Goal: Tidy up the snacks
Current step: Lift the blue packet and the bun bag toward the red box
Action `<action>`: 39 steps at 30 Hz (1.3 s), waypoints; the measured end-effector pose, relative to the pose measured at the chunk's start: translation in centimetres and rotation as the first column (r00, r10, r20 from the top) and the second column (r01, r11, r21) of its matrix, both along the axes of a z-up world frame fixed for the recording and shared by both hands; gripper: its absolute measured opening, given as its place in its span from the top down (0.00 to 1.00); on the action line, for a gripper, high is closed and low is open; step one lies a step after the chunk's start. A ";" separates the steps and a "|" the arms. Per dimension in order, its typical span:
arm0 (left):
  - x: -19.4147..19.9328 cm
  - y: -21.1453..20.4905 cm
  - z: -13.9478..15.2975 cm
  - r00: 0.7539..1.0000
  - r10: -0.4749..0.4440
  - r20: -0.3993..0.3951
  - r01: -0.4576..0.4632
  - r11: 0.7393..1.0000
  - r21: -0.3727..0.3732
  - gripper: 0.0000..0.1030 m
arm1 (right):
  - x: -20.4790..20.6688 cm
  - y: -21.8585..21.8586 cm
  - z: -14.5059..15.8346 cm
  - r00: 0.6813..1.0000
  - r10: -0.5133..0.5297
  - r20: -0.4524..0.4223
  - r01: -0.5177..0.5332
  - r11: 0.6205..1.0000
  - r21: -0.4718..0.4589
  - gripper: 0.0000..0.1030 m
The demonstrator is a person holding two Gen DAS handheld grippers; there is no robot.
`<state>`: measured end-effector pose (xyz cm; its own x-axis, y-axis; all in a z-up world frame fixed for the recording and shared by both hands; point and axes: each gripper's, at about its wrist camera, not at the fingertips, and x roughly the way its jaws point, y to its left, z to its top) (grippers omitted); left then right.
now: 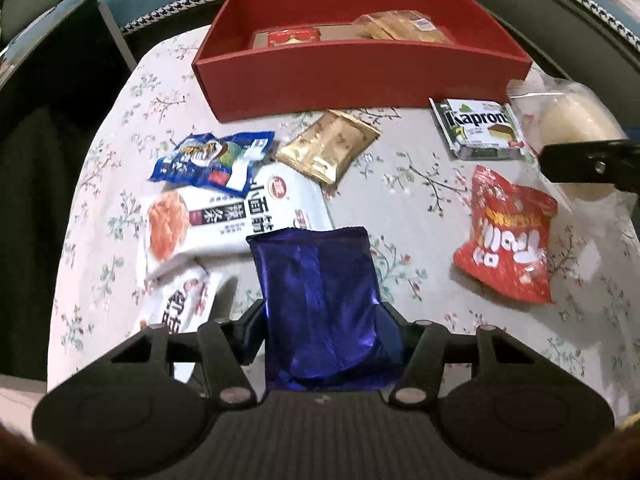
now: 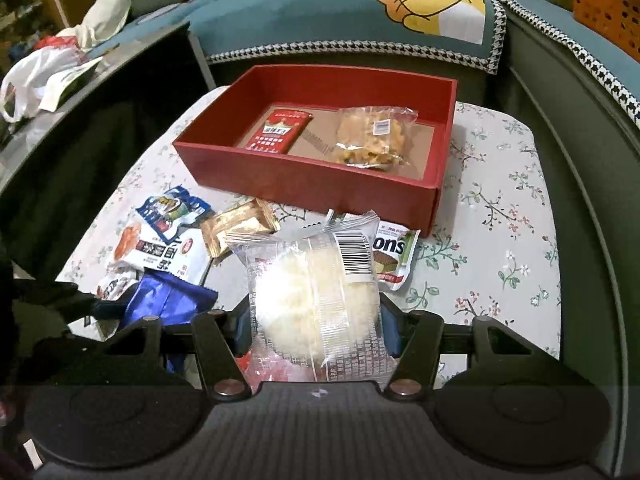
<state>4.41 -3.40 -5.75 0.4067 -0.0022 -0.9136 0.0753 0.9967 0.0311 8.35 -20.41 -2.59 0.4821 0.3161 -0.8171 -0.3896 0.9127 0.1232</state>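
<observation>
My left gripper is shut on a shiny dark blue foil packet, held above the table. My right gripper is shut on a clear-wrapped white pastry; it also shows at the right edge of the left wrist view. The red box stands at the far side and holds a red packet and a clear bag of golden snacks. Loose on the cloth lie a gold sachet, a blue-white pack, a white noodle pack, a Kapron packet and a red bag.
The table has a floral cloth. A sofa with a lion cushion lies beyond it, with an orange basket at the far right. A dark side table with plastic bags stands at the left.
</observation>
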 end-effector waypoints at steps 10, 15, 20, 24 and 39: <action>0.9 -0.7 -1.3 1.000 0.027 -0.006 -0.027 1.000 0.004 0.05 | 0.1 0.7 -0.5 1.000 0.010 -0.012 -0.011 1.000 -0.025 0.36; 0.4 -0.6 -1.0 1.000 0.019 0.004 -0.019 1.000 -0.018 0.10 | 0.2 1.2 -0.6 1.000 0.014 -0.009 -0.014 0.999 -0.032 0.36; 0.1 -0.1 0.2 0.999 0.018 0.028 -0.016 0.997 -0.077 0.10 | 0.4 1.8 -0.5 1.000 0.018 0.000 -0.018 0.999 -0.039 0.36; 0.0 0.3 1.4 0.998 0.015 0.055 -0.008 0.993 -0.122 0.11 | 0.5 2.1 -0.4 1.000 0.017 0.006 -0.016 0.999 -0.043 0.36; 3.3 1.8 5.4 0.982 0.042 0.183 -0.005 0.981 -0.195 0.11 | 2.4 2.6 0.4 0.999 -0.023 0.035 0.025 0.999 -0.040 0.36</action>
<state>7.74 -1.55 -0.37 0.5711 -0.1596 -0.8052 0.0630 0.9865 -0.1509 10.73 -17.84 -2.18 0.5172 0.2712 -0.8118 -0.3709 0.9258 0.0729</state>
